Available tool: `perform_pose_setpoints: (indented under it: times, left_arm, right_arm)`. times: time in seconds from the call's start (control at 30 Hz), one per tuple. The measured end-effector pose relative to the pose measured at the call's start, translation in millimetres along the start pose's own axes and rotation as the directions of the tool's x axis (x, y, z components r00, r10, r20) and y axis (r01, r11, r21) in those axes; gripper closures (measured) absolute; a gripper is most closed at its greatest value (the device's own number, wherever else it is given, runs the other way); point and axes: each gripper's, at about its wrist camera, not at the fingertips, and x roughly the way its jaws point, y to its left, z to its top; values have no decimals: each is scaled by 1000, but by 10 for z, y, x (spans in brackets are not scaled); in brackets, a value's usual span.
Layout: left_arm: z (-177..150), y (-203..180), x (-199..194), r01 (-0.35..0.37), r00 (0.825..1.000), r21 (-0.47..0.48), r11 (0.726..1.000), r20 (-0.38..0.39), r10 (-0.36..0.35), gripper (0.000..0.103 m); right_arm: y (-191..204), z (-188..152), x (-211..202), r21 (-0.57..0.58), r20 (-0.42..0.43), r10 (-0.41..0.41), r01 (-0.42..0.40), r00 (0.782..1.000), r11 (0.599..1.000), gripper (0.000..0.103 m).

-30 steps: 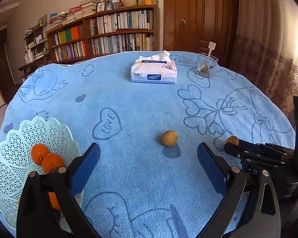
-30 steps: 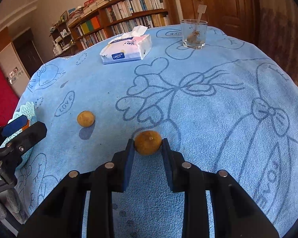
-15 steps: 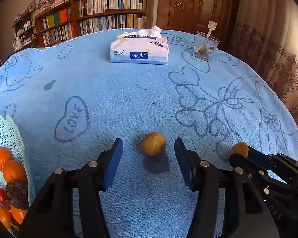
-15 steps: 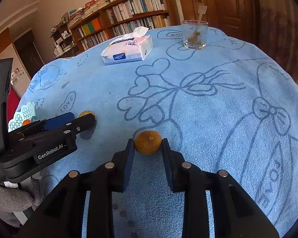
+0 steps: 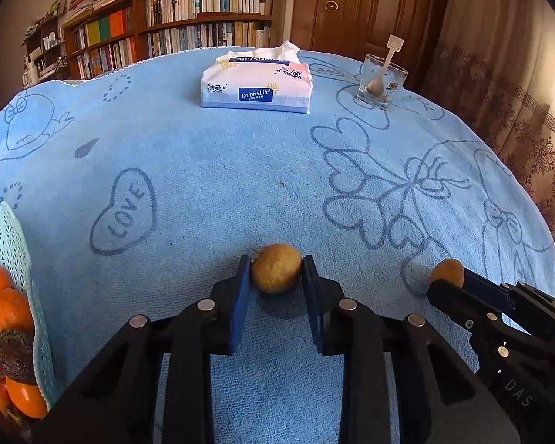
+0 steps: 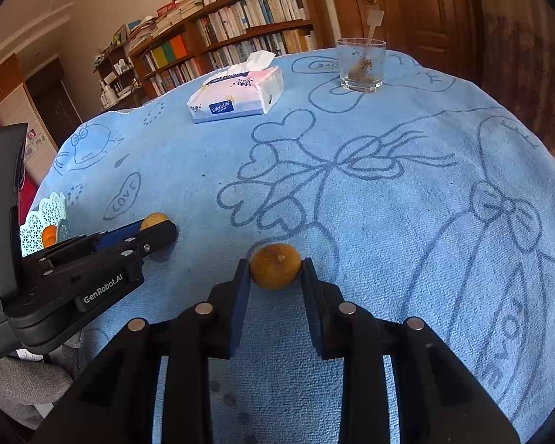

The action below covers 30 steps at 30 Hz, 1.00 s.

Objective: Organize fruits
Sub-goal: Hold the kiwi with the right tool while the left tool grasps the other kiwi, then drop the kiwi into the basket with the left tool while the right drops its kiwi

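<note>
Two small brownish-yellow round fruits lie on the blue tablecloth. My left gripper (image 5: 276,272) is shut on the left fruit (image 5: 276,267), its blue pads touching both sides. My right gripper (image 6: 275,272) is shut on the right fruit (image 6: 275,265), which shows a small stem nub. In the left wrist view the right gripper's tip and its fruit (image 5: 447,273) appear at the right. In the right wrist view the left gripper and its fruit (image 6: 153,221) appear at the left. A pale green lattice basket (image 5: 3,236) holds oranges (image 5: 7,307) and other fruit at the table's left edge.
A tissue pack (image 5: 256,87) lies at the far middle of the table. A glass (image 5: 379,81) with a spoon stands at the far right. A bookshelf and wooden door are behind. A curtain hangs at the right edge.
My left gripper moved forward around the left fruit and shut on it. The right gripper stays shut on its fruit, unmoved.
</note>
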Motion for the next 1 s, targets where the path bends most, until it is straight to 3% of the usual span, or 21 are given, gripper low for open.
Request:
perform_pose_setpoints:
  times: [0.37, 1.0]
  left_arm:
    - [-154, 16, -324, -21, 999, -23, 1000, 39, 22, 75]
    - [-426, 272, -1078, -130, 979, -77, 989, 147, 140, 75]
  right_arm:
    - [-20, -14, -59, 17, 25, 6, -6, 1000, 1000, 75]
    - [100, -93, -269, -13, 83, 18, -17, 996, 1000, 75]
